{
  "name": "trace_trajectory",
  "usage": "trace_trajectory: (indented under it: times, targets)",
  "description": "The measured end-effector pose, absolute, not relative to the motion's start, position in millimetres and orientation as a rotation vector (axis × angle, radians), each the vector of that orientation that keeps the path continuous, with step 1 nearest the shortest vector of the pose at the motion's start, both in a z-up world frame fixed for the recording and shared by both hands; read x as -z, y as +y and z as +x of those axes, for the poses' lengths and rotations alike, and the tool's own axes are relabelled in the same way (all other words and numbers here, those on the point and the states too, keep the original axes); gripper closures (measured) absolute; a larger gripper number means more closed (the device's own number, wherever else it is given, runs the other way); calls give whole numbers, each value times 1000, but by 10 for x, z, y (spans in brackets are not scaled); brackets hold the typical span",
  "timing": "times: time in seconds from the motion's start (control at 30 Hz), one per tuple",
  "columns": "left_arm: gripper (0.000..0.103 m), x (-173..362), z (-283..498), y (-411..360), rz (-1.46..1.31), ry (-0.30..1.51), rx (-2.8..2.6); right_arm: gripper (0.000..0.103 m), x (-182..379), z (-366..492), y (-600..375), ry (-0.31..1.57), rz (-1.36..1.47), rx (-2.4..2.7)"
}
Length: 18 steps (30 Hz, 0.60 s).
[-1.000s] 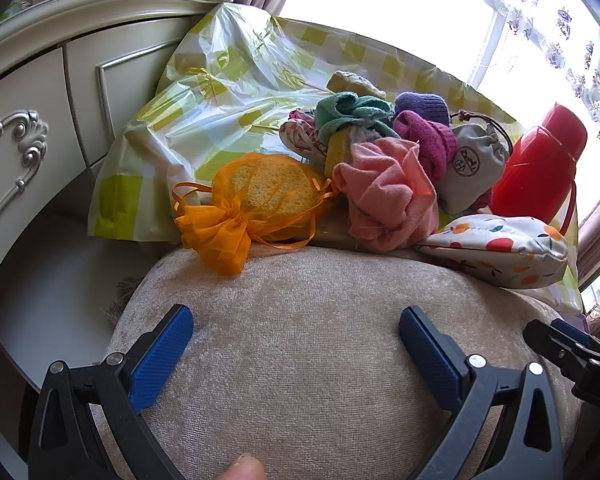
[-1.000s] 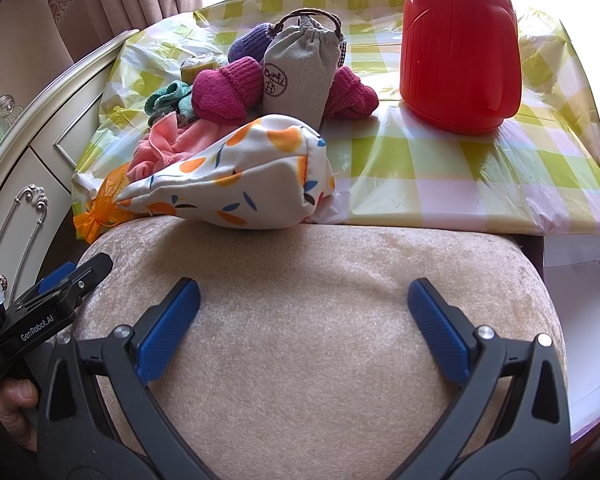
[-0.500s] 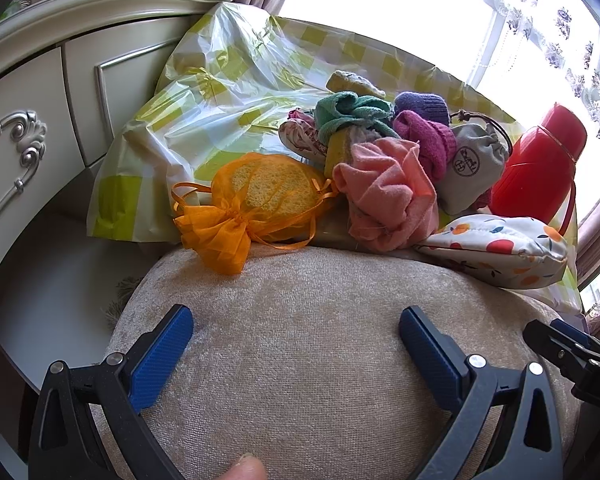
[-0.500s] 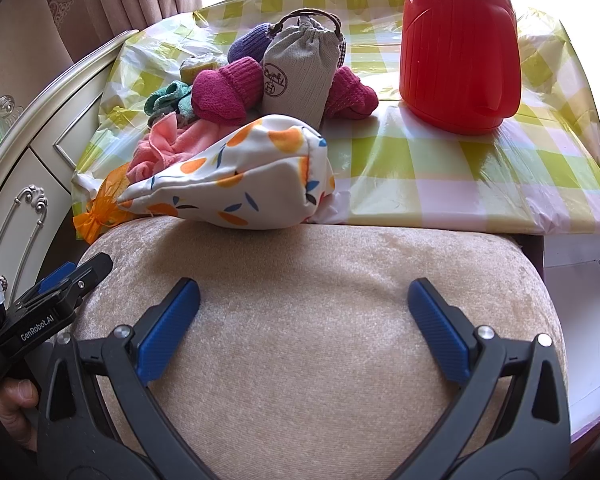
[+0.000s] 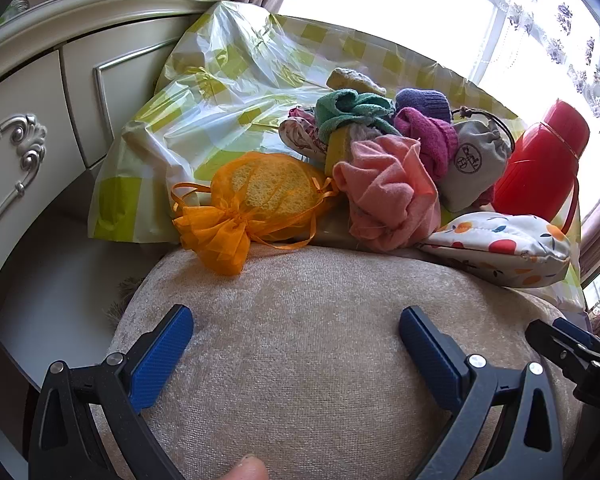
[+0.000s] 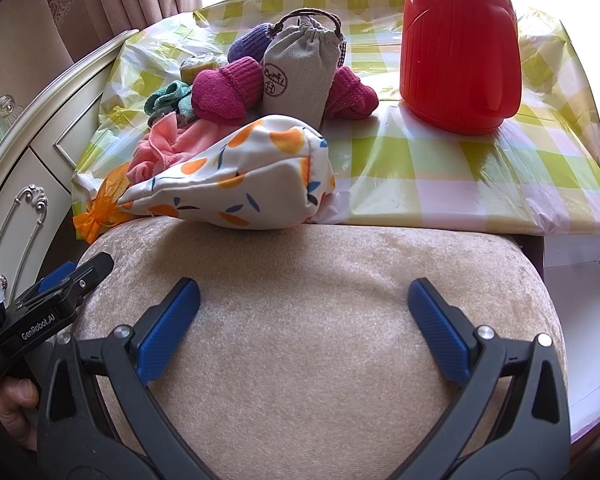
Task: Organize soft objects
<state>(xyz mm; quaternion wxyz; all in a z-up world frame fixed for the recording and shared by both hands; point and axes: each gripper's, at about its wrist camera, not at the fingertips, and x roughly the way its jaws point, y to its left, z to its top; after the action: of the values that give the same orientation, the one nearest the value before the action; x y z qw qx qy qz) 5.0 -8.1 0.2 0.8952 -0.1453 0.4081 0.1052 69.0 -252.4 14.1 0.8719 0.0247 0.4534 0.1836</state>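
Observation:
A heap of soft things lies on the checked tablecloth (image 5: 228, 68): an orange mesh bag (image 5: 256, 200) holding a sponge, a pink cloth (image 5: 388, 192), a green cloth (image 5: 348, 110), magenta socks (image 6: 228, 88), a purple sock (image 5: 422, 100), a grey drawstring pouch (image 6: 300, 68) and a fruit-print pouch (image 6: 240, 180). My left gripper (image 5: 296, 332) hangs open over the beige cushion (image 5: 308, 320), short of the mesh bag. Over the same cushion, my right gripper (image 6: 304, 308) is open too, just short of the fruit-print pouch. Both hold nothing.
A red thermos jug (image 6: 460, 44) stands at the table's back right. A cream carved cabinet (image 5: 24, 120) borders the left side. A white box edge (image 6: 580, 300) sits to the right of the cushion. Bright windows lie behind.

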Motion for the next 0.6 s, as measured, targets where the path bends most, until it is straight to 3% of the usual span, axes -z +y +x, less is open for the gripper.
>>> trace_trajectory:
  times: [0.6]
  targets:
    - [0,-126,630,132,-178,902,-258,0,-139,696,-2530,949,57,-385]
